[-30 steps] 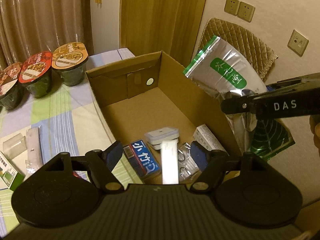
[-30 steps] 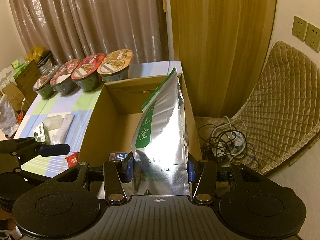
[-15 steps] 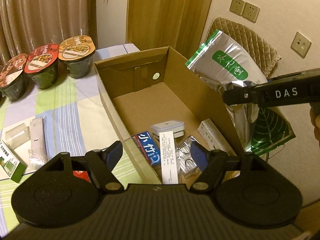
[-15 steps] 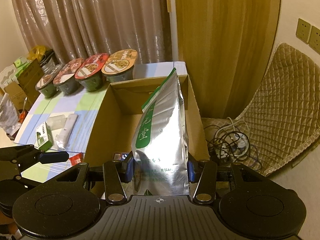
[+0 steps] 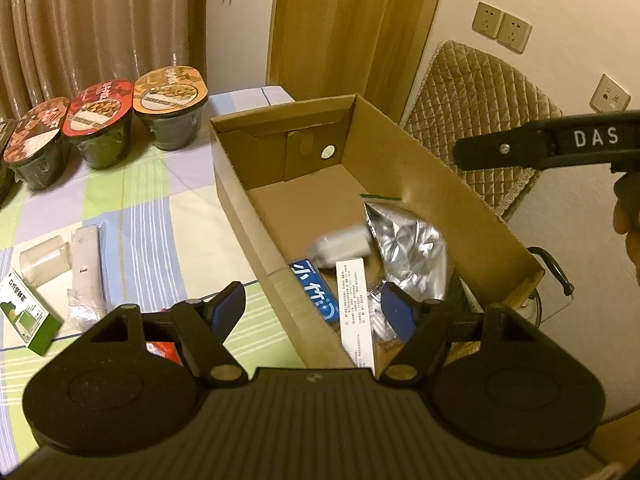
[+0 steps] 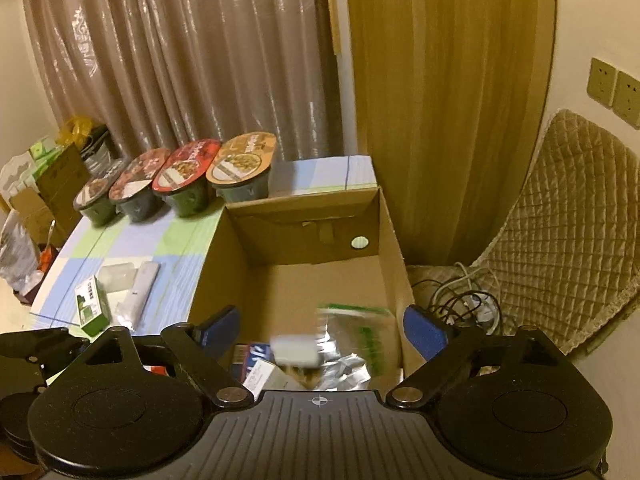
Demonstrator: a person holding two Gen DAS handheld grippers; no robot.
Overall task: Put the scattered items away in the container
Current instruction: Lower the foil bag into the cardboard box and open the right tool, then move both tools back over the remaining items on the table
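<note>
Both grippers are spread wide and empty: left gripper [image 5: 312, 308] hangs over the near end of the box [image 5: 448, 184], right gripper [image 6: 320, 326] above it. Foil bag [image 5: 412, 240] lies blurred and crumpled inside, partly on the white case [image 5: 340, 246], beside the blue pack [image 5: 316, 296] and white carton [image 5: 356, 304]. Corrugated walls keep it contained. Still on the striped cloth [image 5: 132, 208]: green carton [image 5: 28, 312], wrapped stick [image 5: 86, 264], clear tub [image 5: 42, 258], lidded bowls [image 5: 100, 124].

Open cardboard box [image 5: 432, 168] holding crumpled silver pouch [image 5: 412, 244], white case [image 5: 340, 246], blue packet [image 5: 316, 296], white carton [image 5: 356, 312]. On surface [image 5: 152, 216]: green box [image 5: 28, 312], wrapped roll [image 5: 86, 268], clear tub [image 5: 42, 258].
</note>
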